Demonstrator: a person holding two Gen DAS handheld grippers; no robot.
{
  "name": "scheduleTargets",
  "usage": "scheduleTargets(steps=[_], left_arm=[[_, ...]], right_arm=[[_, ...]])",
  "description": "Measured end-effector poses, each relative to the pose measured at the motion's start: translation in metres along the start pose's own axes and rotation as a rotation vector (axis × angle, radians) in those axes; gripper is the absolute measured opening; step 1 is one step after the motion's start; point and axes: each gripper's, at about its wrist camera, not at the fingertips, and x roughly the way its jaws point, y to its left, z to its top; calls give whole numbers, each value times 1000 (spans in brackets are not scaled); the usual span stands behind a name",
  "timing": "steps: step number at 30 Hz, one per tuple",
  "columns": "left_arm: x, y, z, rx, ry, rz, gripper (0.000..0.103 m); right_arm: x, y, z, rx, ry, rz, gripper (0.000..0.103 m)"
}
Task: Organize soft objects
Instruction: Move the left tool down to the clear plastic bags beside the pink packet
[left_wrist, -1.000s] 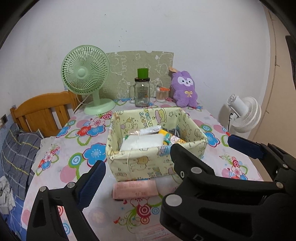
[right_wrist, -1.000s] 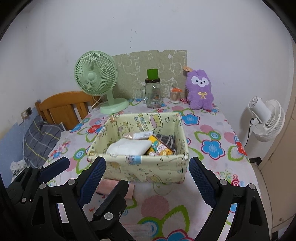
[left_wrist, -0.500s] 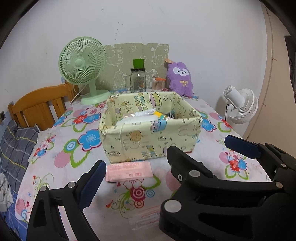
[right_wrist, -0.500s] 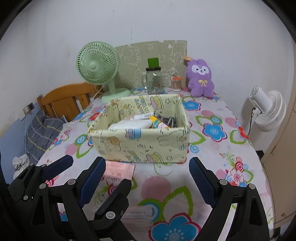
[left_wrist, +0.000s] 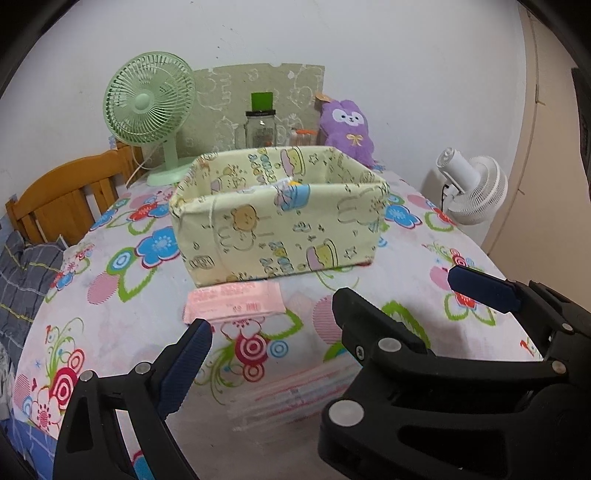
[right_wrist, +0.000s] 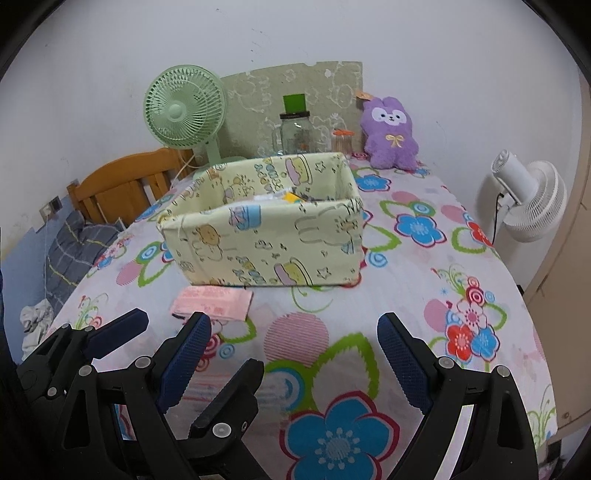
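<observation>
A yellow cartoon-print fabric box (left_wrist: 280, 218) (right_wrist: 266, 236) sits mid-table with several items inside. A pink tissue pack (left_wrist: 234, 302) (right_wrist: 212, 301) lies flat just in front of it. A clear striped plastic pack (left_wrist: 291, 391) lies nearer, under the grippers. My left gripper (left_wrist: 325, 332) is open and empty, low over the near table. My right gripper (right_wrist: 291, 354) is open and empty beside it, to the right. A purple plush rabbit (left_wrist: 347, 129) (right_wrist: 389, 133) sits at the back against the wall.
A green desk fan (left_wrist: 151, 110) (right_wrist: 184, 110), a glass jar with green lid (left_wrist: 262, 125) (right_wrist: 295, 129) and a small container stand at the back. A wooden chair (left_wrist: 59, 199) is left of the table, a white floor fan (left_wrist: 469, 192) right.
Both grippers have dropped lower and pulled back toward the near table edge. The box now shows side-on, and the striped plastic pack has come into view.
</observation>
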Motion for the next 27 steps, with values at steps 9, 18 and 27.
scheduleTargets(steps=[9,18,27], left_arm=[[8,-9,-17,19,39,-21,96],[16,-16,-30,65,62,-17,95],[27,-14,-34,70,94,-1,95]], right_arm=[[3,-9,-19,13,25,-33,93],[11,-15,-34,25,71,-58,93],[26,-16,-40,38,124,-62,93]])
